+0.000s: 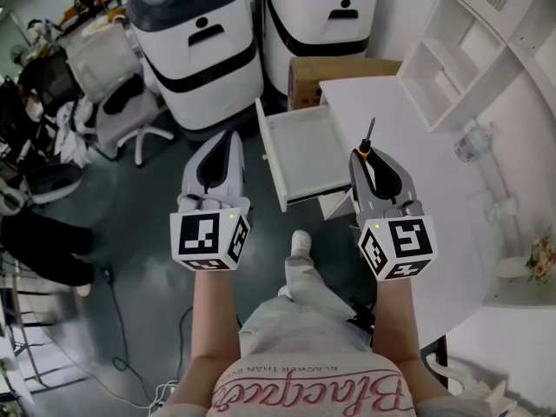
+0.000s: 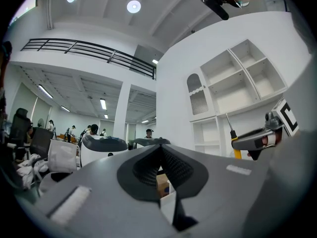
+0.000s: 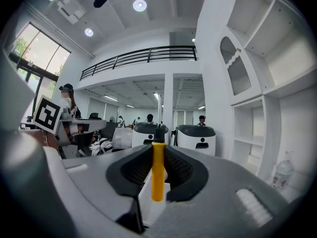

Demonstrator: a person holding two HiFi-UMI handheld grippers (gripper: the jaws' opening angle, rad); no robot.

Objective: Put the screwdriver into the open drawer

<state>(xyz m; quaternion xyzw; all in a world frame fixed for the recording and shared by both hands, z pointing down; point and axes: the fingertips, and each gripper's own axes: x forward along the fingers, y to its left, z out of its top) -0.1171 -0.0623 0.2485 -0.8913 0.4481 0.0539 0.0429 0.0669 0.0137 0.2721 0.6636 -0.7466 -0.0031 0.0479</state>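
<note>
looks like an open-plan robotics lab or tech office with a mock home corner set up in it. shows, just left of the white counter, two big white-and-black machines parked on a grey floor, with a cardboard box just beside the counter's far end. further left of the counter, has office chairs and loose cables. right of the counter, has a white shelf unit. beyond the counter, opens into a tall hall with a railed mezzanine, round ceiling lights and people among desks.
</note>
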